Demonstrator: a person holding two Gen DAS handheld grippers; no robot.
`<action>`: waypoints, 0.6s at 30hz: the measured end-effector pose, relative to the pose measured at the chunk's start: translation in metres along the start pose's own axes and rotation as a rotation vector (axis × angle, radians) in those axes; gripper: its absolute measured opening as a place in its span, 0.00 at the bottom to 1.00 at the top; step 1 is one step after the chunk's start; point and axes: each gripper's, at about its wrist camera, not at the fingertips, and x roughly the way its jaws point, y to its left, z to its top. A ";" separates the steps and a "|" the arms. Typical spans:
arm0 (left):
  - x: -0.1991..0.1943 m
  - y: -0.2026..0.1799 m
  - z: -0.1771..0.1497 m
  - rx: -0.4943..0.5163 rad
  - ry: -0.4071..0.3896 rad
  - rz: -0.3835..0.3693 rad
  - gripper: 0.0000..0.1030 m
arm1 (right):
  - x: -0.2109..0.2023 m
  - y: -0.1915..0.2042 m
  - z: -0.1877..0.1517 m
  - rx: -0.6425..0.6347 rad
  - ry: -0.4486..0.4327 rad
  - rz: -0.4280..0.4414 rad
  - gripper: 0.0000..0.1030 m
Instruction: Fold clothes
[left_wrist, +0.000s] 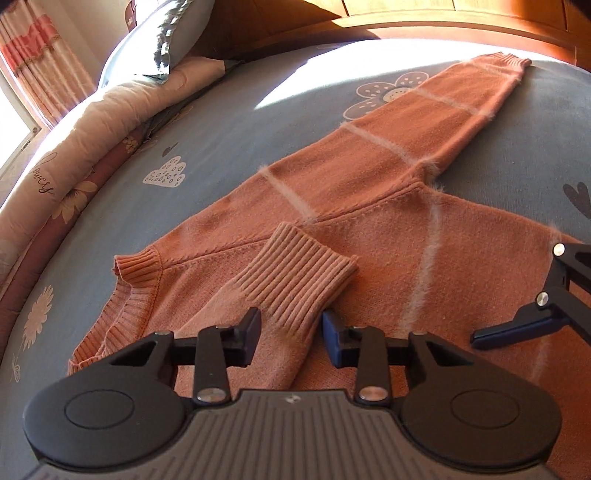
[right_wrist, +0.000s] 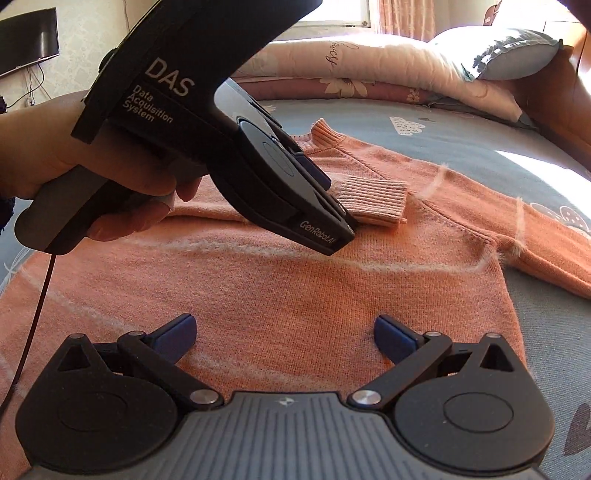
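Observation:
An orange sweater (left_wrist: 369, 229) (right_wrist: 295, 288) with pale grid lines lies flat on the blue bed sheet (left_wrist: 221, 129). One sleeve is folded across its chest and ends in a ribbed cuff (left_wrist: 295, 273) (right_wrist: 373, 201). My left gripper (left_wrist: 291, 336) (right_wrist: 338, 195) sits low over that sleeve just behind the cuff. Its jaws are partly apart and the flat sleeve runs under and between them. The other sleeve (left_wrist: 424, 122) (right_wrist: 535, 240) stretches straight out. My right gripper (right_wrist: 284, 336) hovers wide open over the sweater's body with nothing in it. One of its fingers (left_wrist: 517, 325) shows at the right of the left wrist view.
A rolled pink quilt (left_wrist: 74, 147) and a grey pillow (left_wrist: 166, 37) lie along the far side of the bed by the wooden headboard (left_wrist: 406, 18). A hand (right_wrist: 55, 166) holds the left gripper's handle, with a cable hanging from it. A wall TV (right_wrist: 26, 37) is at far left.

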 end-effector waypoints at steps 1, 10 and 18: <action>0.002 0.001 0.001 -0.011 0.000 -0.007 0.26 | 0.000 0.001 0.000 -0.003 0.000 -0.003 1.00; 0.003 0.024 0.008 -0.213 -0.018 -0.146 0.13 | 0.000 0.002 -0.002 -0.009 -0.008 -0.009 1.00; -0.007 0.065 -0.005 -0.461 -0.119 -0.184 0.49 | 0.000 0.004 -0.004 -0.006 -0.022 -0.015 1.00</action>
